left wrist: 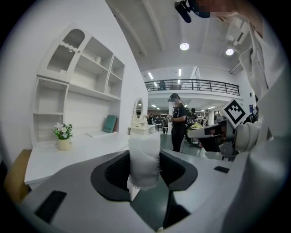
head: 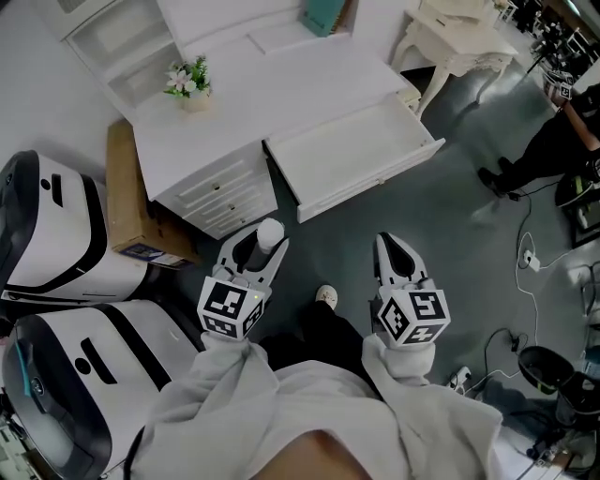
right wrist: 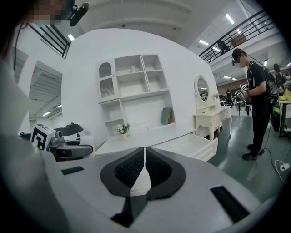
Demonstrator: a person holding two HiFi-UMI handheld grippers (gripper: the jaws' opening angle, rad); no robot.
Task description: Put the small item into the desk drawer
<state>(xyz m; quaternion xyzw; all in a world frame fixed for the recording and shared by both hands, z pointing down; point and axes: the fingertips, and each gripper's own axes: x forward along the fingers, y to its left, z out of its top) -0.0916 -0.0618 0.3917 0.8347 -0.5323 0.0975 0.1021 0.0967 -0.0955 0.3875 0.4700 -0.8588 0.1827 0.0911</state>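
- A small white, frosted, roughly cylindrical item [left wrist: 144,157] is pinched between the jaws of the left gripper [left wrist: 145,175]. Its upper end is seen standing up above the pads.
- The jaws of the right gripper [right wrist: 143,170] are pressed together, and nothing is seen between them.
- Both grippers are held side by side over the grey floor [head: 441,253], a little apart from each other.
- An open white desk drawer [head: 361,155] is seen ahead of both grippers and well apart from them. It is pulled out from the white counter [head: 281,94].
- A small pot of flowers [head: 190,86] is seen on the counter, ahead and to the left of the left gripper.
- A teal book [head: 323,17] is leaned at the back of the counter, far ahead of the right gripper.
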